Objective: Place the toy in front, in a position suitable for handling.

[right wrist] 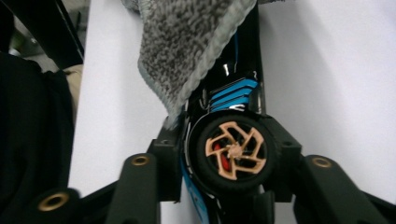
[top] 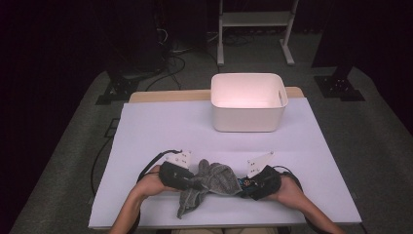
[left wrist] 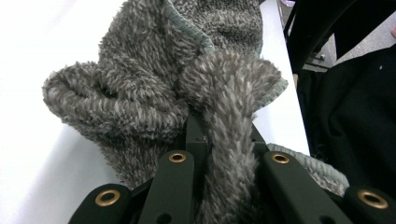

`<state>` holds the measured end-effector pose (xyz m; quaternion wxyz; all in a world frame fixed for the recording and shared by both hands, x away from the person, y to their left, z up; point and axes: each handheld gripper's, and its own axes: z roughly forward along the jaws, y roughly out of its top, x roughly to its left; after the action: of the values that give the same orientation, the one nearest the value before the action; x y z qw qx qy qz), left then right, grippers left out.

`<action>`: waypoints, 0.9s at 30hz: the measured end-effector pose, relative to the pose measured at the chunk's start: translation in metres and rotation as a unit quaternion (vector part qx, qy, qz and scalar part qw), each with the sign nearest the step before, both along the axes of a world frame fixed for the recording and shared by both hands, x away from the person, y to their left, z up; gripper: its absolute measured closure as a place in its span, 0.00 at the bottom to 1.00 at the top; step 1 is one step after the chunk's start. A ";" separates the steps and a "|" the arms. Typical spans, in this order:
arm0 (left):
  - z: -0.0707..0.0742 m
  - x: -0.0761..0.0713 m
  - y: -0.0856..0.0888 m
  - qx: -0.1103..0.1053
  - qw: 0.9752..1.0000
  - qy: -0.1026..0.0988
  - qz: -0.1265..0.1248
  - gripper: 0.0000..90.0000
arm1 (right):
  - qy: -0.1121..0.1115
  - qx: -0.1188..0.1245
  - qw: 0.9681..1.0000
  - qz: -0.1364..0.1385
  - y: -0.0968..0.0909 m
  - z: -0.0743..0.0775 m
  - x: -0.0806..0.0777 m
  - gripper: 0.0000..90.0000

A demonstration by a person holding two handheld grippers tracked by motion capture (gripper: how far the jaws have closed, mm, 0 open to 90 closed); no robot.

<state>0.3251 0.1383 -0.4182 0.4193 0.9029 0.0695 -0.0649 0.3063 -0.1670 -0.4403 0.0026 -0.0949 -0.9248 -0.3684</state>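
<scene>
On the white table (top: 146, 131), near the white plastic bin (top: 247, 102), our left gripper (top: 192, 184) pinches the soft, limp grey fleece cloth (top: 214, 178) by a fold, and our right gripper (top: 245, 187) clamps a light, rigid black toy car (right wrist: 231, 144) at its wheel.

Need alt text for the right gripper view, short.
A black and blue toy car, its tan-spoked wheel facing the camera, sits between the right gripper's two black fingers. A fuzzy grey cloth with a stitched hem drapes over the car's far end, above the white tabletop.
</scene>
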 end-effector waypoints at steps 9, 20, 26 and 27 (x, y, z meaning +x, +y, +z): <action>-0.002 0.001 0.005 -0.004 1.000 0.003 0.002 0.88 | 0.016 -0.026 0.999 0.008 0.006 0.008 0.007 0.48; -0.004 0.000 0.005 -0.011 1.000 0.004 -0.002 0.88 | -0.008 -0.066 0.997 0.033 0.046 0.014 0.005 0.58; -0.001 0.001 0.003 -0.023 1.000 -0.001 -0.005 0.88 | -0.009 -0.097 0.994 0.041 0.062 0.017 0.010 0.57; -0.001 0.002 0.002 -0.023 1.000 0.000 -0.004 0.88 | -0.006 -0.099 0.994 0.039 0.063 0.017 0.010 0.56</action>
<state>0.3269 0.1400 -0.4190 0.4394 0.8934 0.0643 -0.0678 0.3162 -0.1035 -0.4235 0.0026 -0.0562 -0.9597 -0.2753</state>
